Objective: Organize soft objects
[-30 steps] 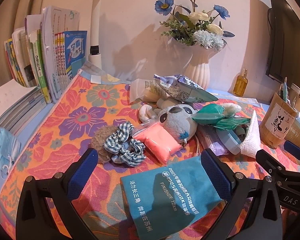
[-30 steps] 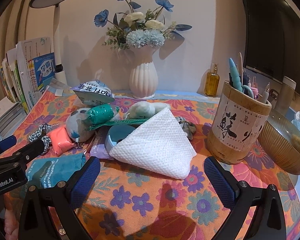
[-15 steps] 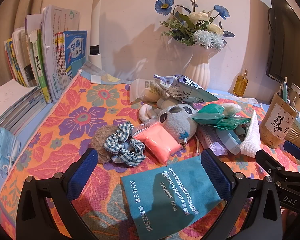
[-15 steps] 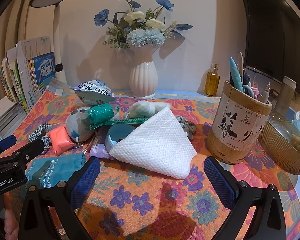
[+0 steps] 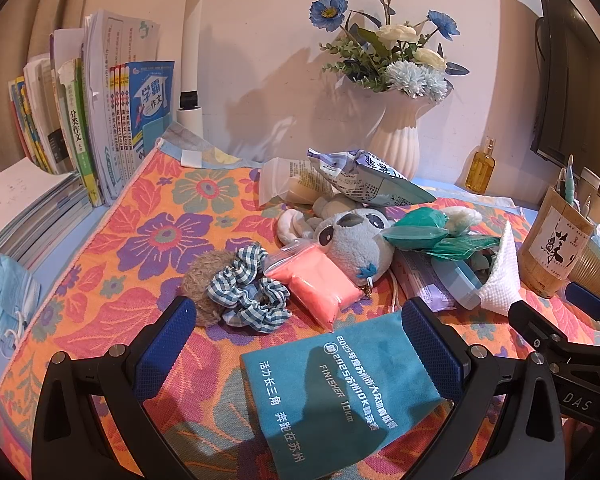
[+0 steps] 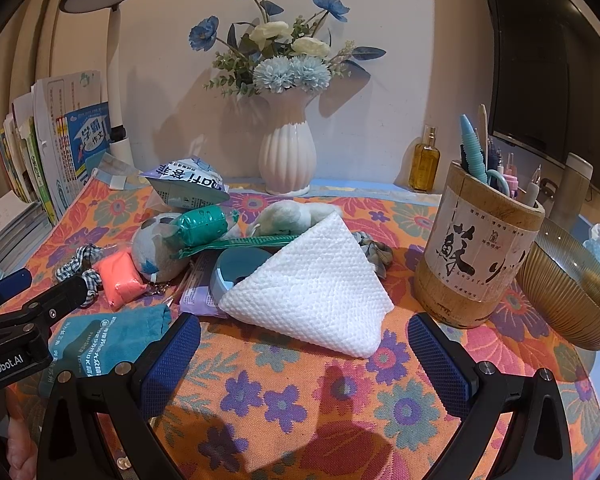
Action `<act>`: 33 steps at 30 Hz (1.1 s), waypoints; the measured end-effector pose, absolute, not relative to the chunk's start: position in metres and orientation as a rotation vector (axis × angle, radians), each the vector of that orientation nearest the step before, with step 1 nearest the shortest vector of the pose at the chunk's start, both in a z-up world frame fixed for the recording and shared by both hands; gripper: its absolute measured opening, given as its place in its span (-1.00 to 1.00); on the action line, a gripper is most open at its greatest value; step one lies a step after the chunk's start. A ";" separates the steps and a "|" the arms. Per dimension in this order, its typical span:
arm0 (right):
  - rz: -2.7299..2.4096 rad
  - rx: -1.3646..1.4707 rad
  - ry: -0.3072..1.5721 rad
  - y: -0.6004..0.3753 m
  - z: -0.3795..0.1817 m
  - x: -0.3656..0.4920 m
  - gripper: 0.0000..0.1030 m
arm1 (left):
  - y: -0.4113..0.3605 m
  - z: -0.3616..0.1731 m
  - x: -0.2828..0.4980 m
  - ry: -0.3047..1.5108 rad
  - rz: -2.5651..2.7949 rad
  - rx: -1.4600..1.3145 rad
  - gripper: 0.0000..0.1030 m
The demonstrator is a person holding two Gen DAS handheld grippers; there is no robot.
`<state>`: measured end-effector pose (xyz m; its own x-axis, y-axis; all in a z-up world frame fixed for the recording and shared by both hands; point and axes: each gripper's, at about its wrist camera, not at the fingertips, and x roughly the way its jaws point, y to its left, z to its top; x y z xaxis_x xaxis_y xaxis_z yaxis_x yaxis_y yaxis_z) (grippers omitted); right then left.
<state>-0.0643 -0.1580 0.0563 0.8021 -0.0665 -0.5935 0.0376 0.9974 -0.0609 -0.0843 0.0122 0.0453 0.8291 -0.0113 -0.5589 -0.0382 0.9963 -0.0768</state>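
Note:
Soft things lie heaped on a flowered cloth (image 5: 155, 236). In the left wrist view my left gripper (image 5: 300, 344) stands open over a teal drawstring pouch (image 5: 340, 392), with a checked scrunchie (image 5: 247, 292), a pink bag (image 5: 316, 280) and a grey plush koala (image 5: 356, 240) just beyond. In the right wrist view my right gripper (image 6: 306, 356) is open and empty, just short of a folded white towel (image 6: 312, 288). Behind the towel sit a teal bundle (image 6: 203, 222), the koala (image 6: 155, 252) and a second scrunchie (image 6: 374, 254).
A white vase of flowers (image 6: 285, 160) stands at the back. A bamboo pen holder (image 6: 476, 264) and a gold ribbed bowl (image 6: 572, 292) sit at the right. Books (image 5: 99, 132) and a lamp post (image 5: 191, 60) line the left; a face mask (image 5: 11, 296) lies off the cloth.

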 end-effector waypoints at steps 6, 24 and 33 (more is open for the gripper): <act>-0.056 -0.048 0.639 -0.158 0.056 -0.065 1.00 | 0.012 0.045 -0.084 0.593 0.014 -0.088 0.99; -0.044 -0.028 0.647 -0.159 0.056 -0.063 1.00 | 0.016 0.049 -0.082 0.614 -0.009 -0.121 0.99; 0.062 0.018 0.717 -0.175 0.072 -0.066 1.00 | 0.040 0.113 -0.043 0.714 -0.211 -0.241 0.99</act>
<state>-0.0661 -0.1748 0.0715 0.7523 0.0627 -0.6559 -0.0506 0.9980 0.0373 -0.0430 0.0395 0.1129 0.7370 -0.2717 -0.6188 0.1082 0.9513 -0.2888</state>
